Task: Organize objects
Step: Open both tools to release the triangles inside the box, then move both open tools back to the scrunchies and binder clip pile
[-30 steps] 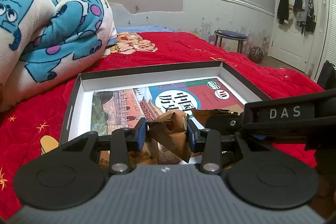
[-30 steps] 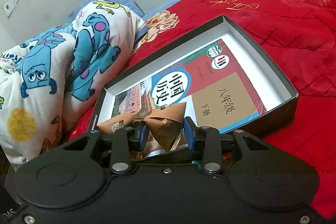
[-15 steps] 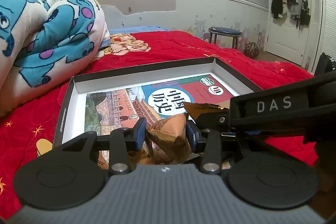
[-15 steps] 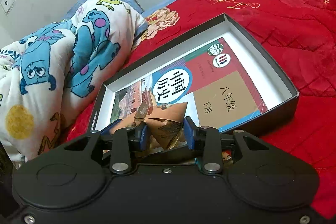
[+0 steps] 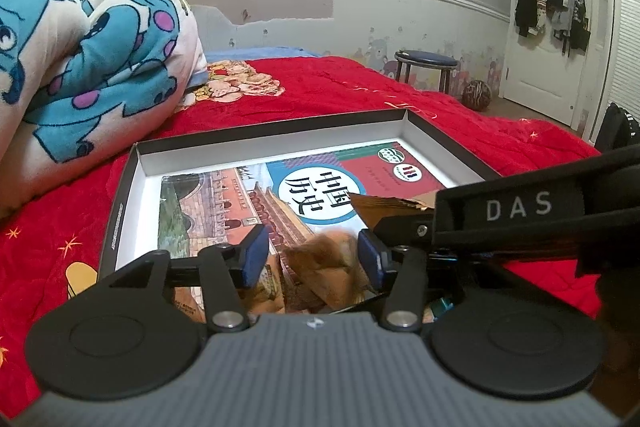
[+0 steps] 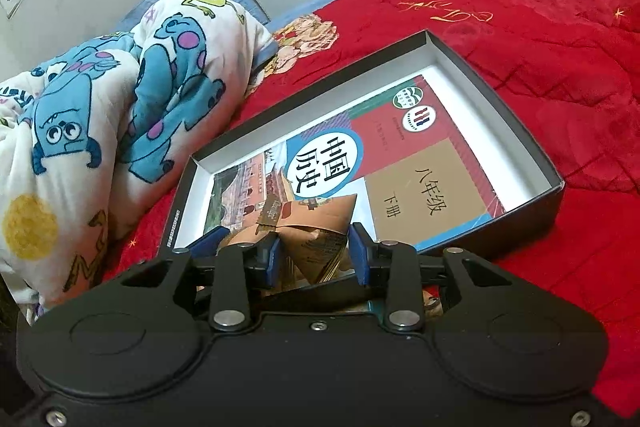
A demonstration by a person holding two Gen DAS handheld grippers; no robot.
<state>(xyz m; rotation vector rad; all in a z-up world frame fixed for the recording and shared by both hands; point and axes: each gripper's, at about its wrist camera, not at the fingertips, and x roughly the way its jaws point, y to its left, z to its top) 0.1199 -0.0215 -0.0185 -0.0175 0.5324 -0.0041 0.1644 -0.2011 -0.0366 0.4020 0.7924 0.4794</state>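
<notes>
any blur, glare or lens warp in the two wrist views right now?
Left wrist: brown packet smeared by motion blur between the opening left gripper; wall trim bows from fisheye. Right wrist: sharp, packet crisp in the right gripper; box edges curve. No strong glare in either.

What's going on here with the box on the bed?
A person holds two grippers over a shallow black box on a red bedspread. A history textbook lies inside. The right gripper pinches a brown paper packet. The left gripper is opening, and the packet's end sits loose between its pads.
</notes>
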